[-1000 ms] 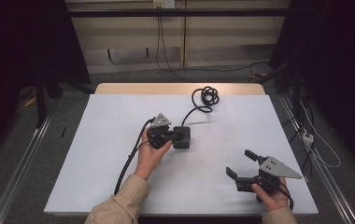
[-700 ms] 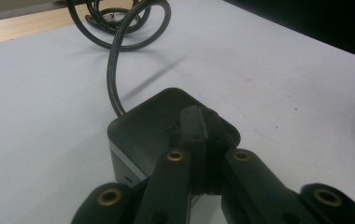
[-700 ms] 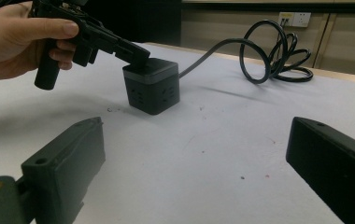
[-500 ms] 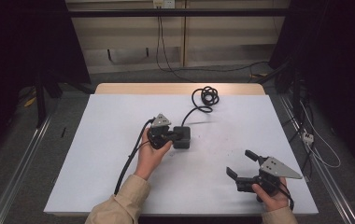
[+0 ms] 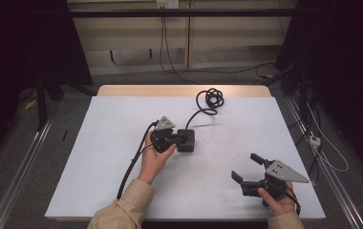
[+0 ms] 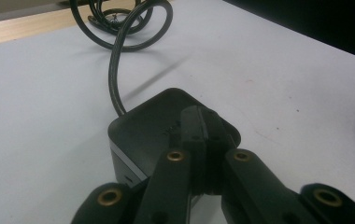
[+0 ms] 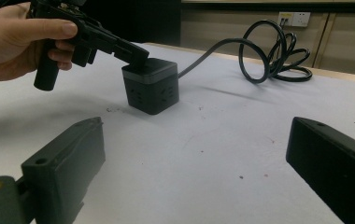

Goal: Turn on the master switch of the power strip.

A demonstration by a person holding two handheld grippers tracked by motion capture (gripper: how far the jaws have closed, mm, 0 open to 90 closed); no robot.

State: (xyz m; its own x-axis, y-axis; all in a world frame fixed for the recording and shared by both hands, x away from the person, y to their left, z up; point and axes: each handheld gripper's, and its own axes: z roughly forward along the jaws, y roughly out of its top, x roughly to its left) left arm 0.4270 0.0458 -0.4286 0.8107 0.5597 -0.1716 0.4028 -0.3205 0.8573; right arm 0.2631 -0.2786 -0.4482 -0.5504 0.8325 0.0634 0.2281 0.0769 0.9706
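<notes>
A black socket cube [image 5: 186, 140] sits near the middle of the white bench [image 5: 98, 157], a little toward the far edge. Its black cord [image 5: 203, 112] leaves the cube's far side and runs to a loose coil [image 5: 213, 98] lying near the middle of the far edge.

The left gripper [image 5: 176, 139] is held by the left hand [image 5: 153, 160] just on the near-left side of the cube. Its fingers [image 6: 199, 135] are pressed together with nothing between them, and their tips rest on the cube's top face, as the left gripper view shows. In the right gripper view the same gripper [image 7: 136, 53] slants down from the hand [image 7: 17, 39] onto the cube [image 7: 151, 86], touching its upper edge.

The right gripper [image 5: 247, 169] is held by the right hand [image 5: 277, 200] near the bench's near-right corner, well apart from the cube. Its fingers [image 7: 68, 158] are spread wide with only bare bench between them, and they point toward the cube and the coil [image 7: 273, 53].
</notes>
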